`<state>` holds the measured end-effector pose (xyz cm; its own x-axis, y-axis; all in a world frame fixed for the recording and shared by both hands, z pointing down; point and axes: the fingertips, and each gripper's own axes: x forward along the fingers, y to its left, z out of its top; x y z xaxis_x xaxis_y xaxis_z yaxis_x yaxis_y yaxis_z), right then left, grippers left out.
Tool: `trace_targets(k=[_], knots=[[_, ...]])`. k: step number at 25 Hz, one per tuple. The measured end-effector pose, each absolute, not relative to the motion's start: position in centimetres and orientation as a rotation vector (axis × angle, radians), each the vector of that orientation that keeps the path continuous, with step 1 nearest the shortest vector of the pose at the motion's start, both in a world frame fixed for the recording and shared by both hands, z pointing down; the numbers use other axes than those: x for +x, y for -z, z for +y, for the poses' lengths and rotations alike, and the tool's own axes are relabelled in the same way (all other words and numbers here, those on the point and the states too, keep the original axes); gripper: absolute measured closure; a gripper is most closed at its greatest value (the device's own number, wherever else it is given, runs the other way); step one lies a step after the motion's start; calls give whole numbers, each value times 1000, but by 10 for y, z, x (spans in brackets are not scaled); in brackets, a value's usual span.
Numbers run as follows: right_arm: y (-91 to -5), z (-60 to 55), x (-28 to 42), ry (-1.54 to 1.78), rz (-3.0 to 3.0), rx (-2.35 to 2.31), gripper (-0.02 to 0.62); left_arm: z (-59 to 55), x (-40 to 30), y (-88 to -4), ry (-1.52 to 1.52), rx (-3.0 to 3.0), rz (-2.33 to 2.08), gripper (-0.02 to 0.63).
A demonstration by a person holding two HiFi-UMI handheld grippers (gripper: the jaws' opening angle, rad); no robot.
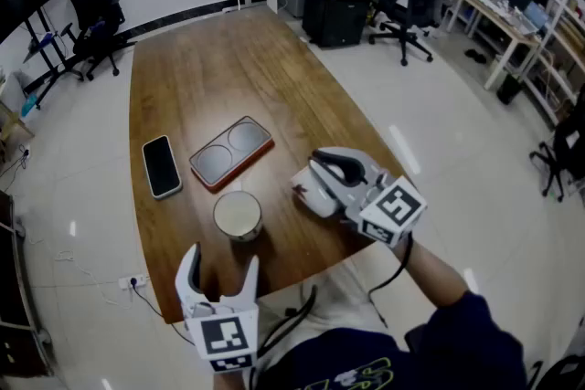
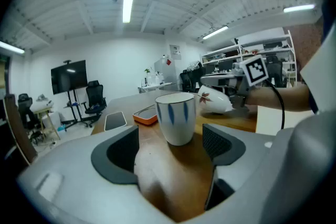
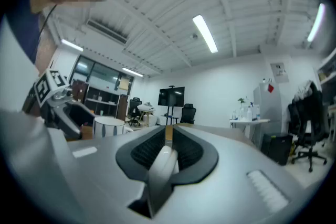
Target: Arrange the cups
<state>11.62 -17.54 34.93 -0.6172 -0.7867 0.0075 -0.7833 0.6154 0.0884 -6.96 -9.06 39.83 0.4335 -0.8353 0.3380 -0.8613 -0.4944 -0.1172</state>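
Observation:
A white cup with blue stripes (image 1: 238, 215) (image 2: 176, 117) stands upright on the wooden table (image 1: 210, 78), near its front edge. My left gripper (image 1: 220, 260) (image 2: 170, 150) is open just short of that cup, and its pads do not touch it. A second white cup with a red leaf print (image 1: 309, 193) (image 2: 214, 99) hangs tipped on its side above the table to the right. My right gripper (image 1: 317, 177) (image 3: 165, 153) is shut on the rim of this cup (image 3: 161, 164). The striped cup (image 3: 107, 127) also shows at the left of the right gripper view.
An orange tray with two round recesses (image 1: 231, 152) (image 2: 147, 114) lies behind the striped cup, and a dark phone (image 1: 162, 165) (image 2: 114, 120) lies to the tray's left. Office chairs, desks and shelves stand around the table on the white floor.

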Motion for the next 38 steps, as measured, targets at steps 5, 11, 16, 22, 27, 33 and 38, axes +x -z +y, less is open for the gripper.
trace_targets(k=[5, 11, 16, 22, 27, 33, 38], knots=[[-347, -186, 123, -169, -2942, 1333, 560, -39, 23, -382, -351, 2714, -1038, 397], [-349, -178, 118, -358, -2995, 1307, 565, -84, 80, -442, -732, 2558, -1038, 580], [-346, -163, 118, -342, -2999, 1313, 565, -93, 82, -450, -894, 2522, -1159, 601], [-342, -162, 121, -260, -3000, 1352, 565, -89, 74, -423, -594, 2643, -1185, 601], [-331, -173, 126, -255, -3070, 1405, 566, -77, 43, -396, -239, 2681, -1183, 601], [-294, -216, 109, -183, -3107, 1371, 566, -62, -43, -356, -11, 2595, -1308, 601], [-281, -277, 73, -81, -3091, 1303, 566, -95, -132, -361, 64, 2423, -1576, 601]])
